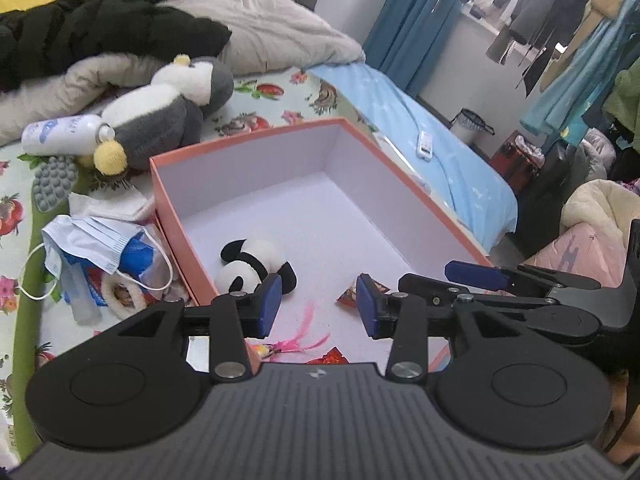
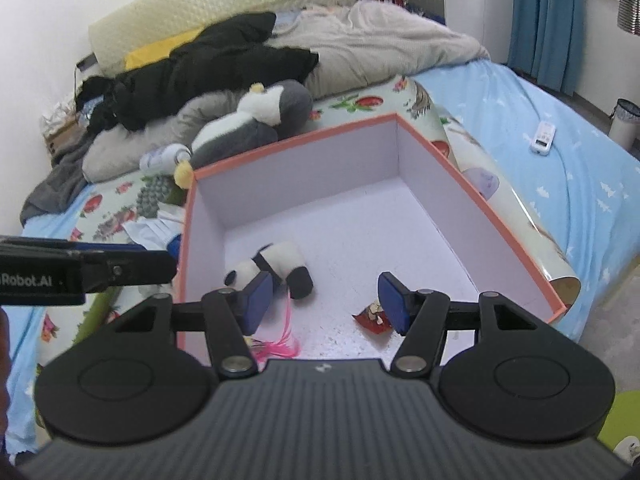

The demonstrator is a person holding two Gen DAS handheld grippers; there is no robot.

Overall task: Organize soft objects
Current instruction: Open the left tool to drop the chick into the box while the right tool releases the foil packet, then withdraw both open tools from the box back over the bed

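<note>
My left claw [image 1: 318, 306] is open, nothing between the pads, over the near end of the orange box [image 1: 256, 138] on the bed. Right claw [image 2: 326, 302] open too, empty. Small panda plush [image 1: 250, 266] lies inside the box, near-left. Penguin plush [image 1: 160, 114] sits on the bed behind the box.

We can read only "Robot.AI", in white letters on the black body of the left claw [image 2: 168, 266]; its start is cut off.

Plush, card and plastic
Fluffy plush panda [image 1: 250, 266] in a matt smooth card box [image 1: 256, 168]; glossy red wrapper [image 2: 374, 315]; ribbed matt plastic tool [image 1: 318, 304]
</note>
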